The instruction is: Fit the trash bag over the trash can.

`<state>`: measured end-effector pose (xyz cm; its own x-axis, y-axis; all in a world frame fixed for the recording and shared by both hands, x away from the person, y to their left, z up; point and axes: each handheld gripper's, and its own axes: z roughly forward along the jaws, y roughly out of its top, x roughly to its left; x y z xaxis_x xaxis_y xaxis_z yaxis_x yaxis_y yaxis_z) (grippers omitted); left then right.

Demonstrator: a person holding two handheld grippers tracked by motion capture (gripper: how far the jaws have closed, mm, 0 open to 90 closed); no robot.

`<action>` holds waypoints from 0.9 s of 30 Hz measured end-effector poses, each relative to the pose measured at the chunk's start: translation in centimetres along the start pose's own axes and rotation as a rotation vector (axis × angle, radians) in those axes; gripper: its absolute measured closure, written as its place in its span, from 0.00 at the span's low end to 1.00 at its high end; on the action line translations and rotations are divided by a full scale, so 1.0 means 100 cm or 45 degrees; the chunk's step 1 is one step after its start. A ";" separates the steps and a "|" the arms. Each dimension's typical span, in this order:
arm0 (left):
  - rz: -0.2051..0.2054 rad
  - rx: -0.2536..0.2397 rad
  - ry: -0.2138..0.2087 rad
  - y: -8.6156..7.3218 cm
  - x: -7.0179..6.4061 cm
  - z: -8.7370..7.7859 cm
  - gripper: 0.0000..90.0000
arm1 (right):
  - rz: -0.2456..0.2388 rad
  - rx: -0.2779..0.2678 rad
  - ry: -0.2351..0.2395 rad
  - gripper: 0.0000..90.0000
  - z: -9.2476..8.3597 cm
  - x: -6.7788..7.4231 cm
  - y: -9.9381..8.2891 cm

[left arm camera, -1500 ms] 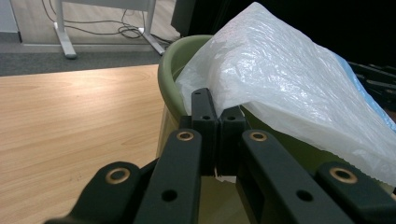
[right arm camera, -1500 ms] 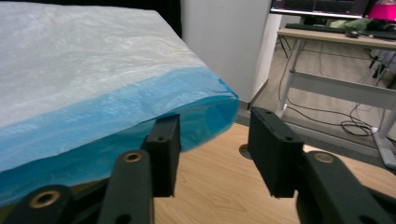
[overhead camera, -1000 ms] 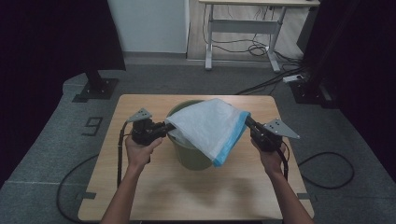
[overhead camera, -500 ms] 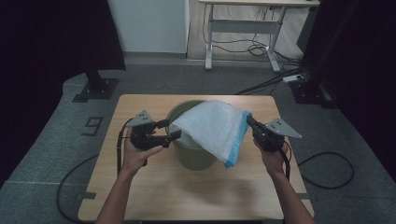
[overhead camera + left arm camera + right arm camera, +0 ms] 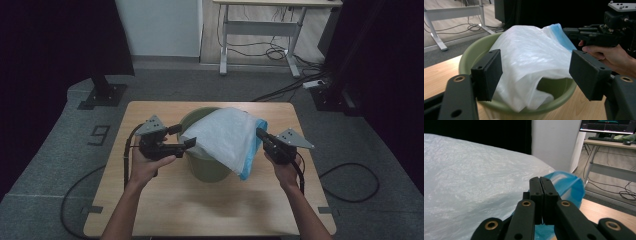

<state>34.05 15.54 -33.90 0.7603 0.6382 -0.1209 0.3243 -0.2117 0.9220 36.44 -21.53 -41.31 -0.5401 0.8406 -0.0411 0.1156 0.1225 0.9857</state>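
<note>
A green bucket (image 5: pixel 207 169) stands in the middle of the wooden table (image 5: pixel 200 210). A white plastic bag (image 5: pixel 225 135) with a blue edge (image 5: pixel 252 160) lies draped over its mouth and hangs down the right side. My left gripper (image 5: pixel 184 136) sits at the bucket's left rim; its jaws have just been opening and stand wide, with nothing pressed between them. In the left gripper view the bag (image 5: pixel 529 50) sags into the bucket (image 5: pixel 469 60) beyond the pads. My right gripper (image 5: pixel 260 133) is shut on the bag's right edge, jaws (image 5: pixel 540 182) together beside the blue fold (image 5: pixel 566 185).
Both forearms come in from the table's near edge. Behind the table a white-legged desk (image 5: pixel 260 25) stands over loose cables on the floor. A black stand base (image 5: pixel 102 92) sits at the back left, and a cable loops on the floor at right (image 5: pixel 350 182).
My left gripper has let go of the bag's left corner, opened wide and drawn back and up a little to the left. The bag's left side has slumped onto the bucket.
</note>
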 end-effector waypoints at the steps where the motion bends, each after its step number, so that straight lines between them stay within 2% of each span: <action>1: 0.005 0.003 0.004 0.002 -0.002 0.002 0.31 | 0.003 0.006 0.002 0.94 0.000 0.000 -0.001; 7: 0.003 0.040 -0.008 0.009 -0.011 0.018 0.34 | 0.040 0.035 0.007 0.91 0.002 -0.002 -0.010; 13: 0.009 0.112 0.023 0.008 -0.016 0.036 0.36 | 0.050 0.024 0.045 0.83 0.002 0.002 -0.013; 18: 0.016 0.140 0.027 0.006 -0.018 0.042 0.36 | 0.078 0.034 0.088 0.72 0.002 0.008 -0.013; 23: 0.010 0.154 0.032 0.004 -0.017 0.045 0.38 | 0.097 0.058 0.101 0.66 0.003 0.010 -0.014; 27: -0.002 0.155 0.042 0.002 -0.014 0.045 0.38 | 0.152 0.056 0.123 0.63 0.002 0.009 -0.013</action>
<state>35.52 11.28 -35.22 0.7415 0.6622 -0.1083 0.3929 -0.2976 0.8701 35.91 -20.82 -42.69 -0.5975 0.7963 0.0941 0.2189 0.0491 0.9745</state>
